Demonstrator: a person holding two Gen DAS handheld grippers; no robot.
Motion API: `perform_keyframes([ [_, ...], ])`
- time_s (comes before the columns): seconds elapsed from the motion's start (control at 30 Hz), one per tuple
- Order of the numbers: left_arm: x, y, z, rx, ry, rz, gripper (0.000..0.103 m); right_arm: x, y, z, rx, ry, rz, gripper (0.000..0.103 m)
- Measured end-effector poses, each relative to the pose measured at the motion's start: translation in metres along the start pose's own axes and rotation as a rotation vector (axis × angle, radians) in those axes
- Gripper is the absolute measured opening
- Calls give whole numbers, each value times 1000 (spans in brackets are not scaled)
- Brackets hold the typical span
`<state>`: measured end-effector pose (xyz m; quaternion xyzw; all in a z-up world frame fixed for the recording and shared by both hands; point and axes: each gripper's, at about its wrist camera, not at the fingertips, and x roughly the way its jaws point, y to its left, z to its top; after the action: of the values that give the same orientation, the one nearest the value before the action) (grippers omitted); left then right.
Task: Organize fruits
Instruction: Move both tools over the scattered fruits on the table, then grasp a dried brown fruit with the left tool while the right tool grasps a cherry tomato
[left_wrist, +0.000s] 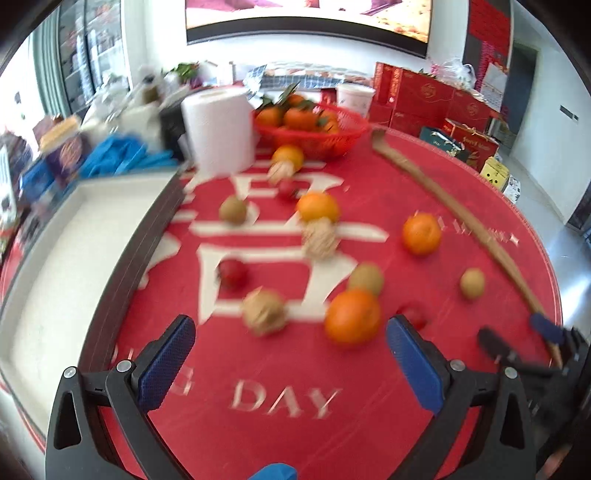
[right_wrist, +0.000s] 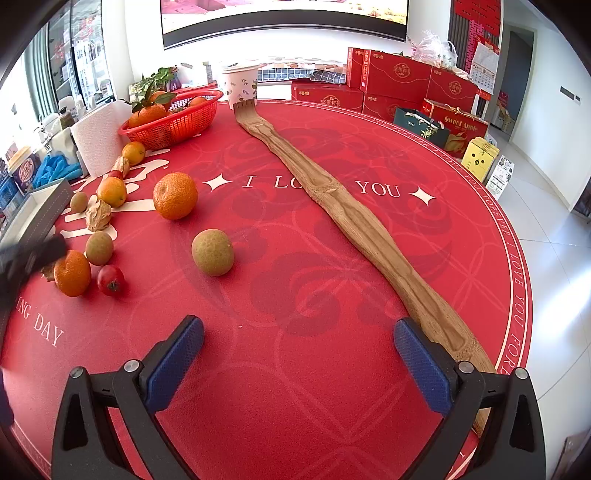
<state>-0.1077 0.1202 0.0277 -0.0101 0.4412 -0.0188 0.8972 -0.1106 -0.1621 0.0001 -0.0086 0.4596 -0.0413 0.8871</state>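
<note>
Both grippers hang just over a round table with a red cloth (right_wrist: 332, 295). The left gripper (left_wrist: 291, 365) has its blue pads spread wide with nothing between them, and the right gripper (right_wrist: 299, 365) is the same, wide and empty.

Writing first: right past the left gripper's fingers the cloth reads "DAY" in white, with a big white Chinese character further on under the fruit. The right wrist view shows "I LO.. YOU" across the middle, partly covered by a long wooden back scratcher (right_wrist: 354, 218), and "I LOVE YOU FOREVER" repeats around the rim.

The fruit is scattered loose on the left half of the cloth. Closest to the left gripper is a bright orange (left_wrist: 352, 317) with a papery tan husked fruit (left_wrist: 264, 312) beside it, and a small red tomato-looking one (right_wrist: 110, 280) close by. Further out sit a greenish-brown round fruit (right_wrist: 213, 252), another orange (right_wrist: 175, 195) with dimpled skin, then more of each kind trailing back.

At the far edge a red mesh basket (right_wrist: 184, 118) holds leafy oranges, next to a white paper roll (left_wrist: 219, 129). A white tray (left_wrist: 66, 251) lies along the left. Off the table, a red box (right_wrist: 458, 127) reads "Sweet Apple".
</note>
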Motion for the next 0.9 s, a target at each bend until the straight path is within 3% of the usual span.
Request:
perform_keyframes([
  [0.13, 11, 10, -22, 19, 38, 60, 103, 0, -1, 0, 2, -2, -1, 103],
  [0.33, 23, 18, -10, -25, 37, 53, 103, 0, 0, 1, 1, -2, -1, 103],
  [0.5, 36, 14, 8, -38, 109, 61, 103, -1, 0, 0, 1, -3, -1, 103],
  [0.6, 37, 10, 9, -41, 84, 64, 99, -1, 0, 0, 0, -4, 0, 103],
  [0.7, 33, 6, 9, -33, 52, 60, 79, -1, 0, 1, 0, -5, 0, 103],
  [0.77, 29, 3, 10, -20, 33, 54, 51, -1, 0, 0, 1, -5, 0, 103],
  [0.83, 27, 1, 10, -6, 24, 49, 34, -1, 0, 0, 0, -5, 0, 103],
  [0.9, 26, 1, 9, 9, 17, 46, 29, -1, 0, 0, 0, -5, 0, 103],
])
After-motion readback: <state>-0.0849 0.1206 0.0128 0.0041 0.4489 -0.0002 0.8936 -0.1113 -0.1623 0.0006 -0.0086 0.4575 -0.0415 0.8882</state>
